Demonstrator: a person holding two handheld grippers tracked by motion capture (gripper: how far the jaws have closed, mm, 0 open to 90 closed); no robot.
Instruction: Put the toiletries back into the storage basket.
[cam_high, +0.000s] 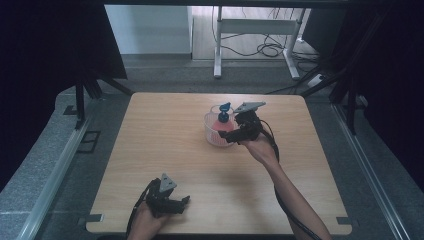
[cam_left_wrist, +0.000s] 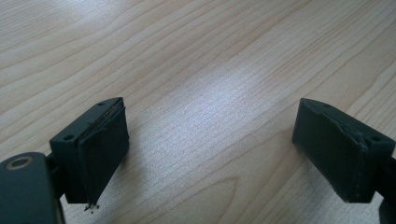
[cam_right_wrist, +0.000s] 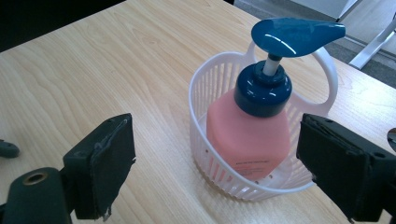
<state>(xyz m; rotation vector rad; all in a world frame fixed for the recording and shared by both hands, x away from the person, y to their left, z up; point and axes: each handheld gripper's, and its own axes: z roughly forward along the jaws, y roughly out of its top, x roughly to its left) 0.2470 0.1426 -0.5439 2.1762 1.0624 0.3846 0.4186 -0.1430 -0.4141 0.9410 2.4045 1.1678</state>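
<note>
A pink soap bottle (cam_right_wrist: 247, 135) with a blue pump head (cam_right_wrist: 294, 35) stands upright inside a small white slotted basket (cam_right_wrist: 201, 93) with a loop handle. In the high view the basket (cam_high: 212, 135) sits a little right of the table's middle, and the bottle (cam_high: 223, 119) rises out of it. My right gripper (cam_high: 229, 137) is just to the basket's right, close to its rim. It is open (cam_right_wrist: 224, 144), with the basket ahead between the two spread jaws, and it grips nothing. My left gripper (cam_high: 184, 201) rests open near the front edge (cam_left_wrist: 210, 135) over bare wood.
The light wooden table (cam_high: 165, 130) has bare room to the left of the basket and in front of it. Beyond its far edge stand a white desk frame (cam_high: 218, 50) and loose cables (cam_high: 270, 49) on the floor. Dark curtains hang at both sides.
</note>
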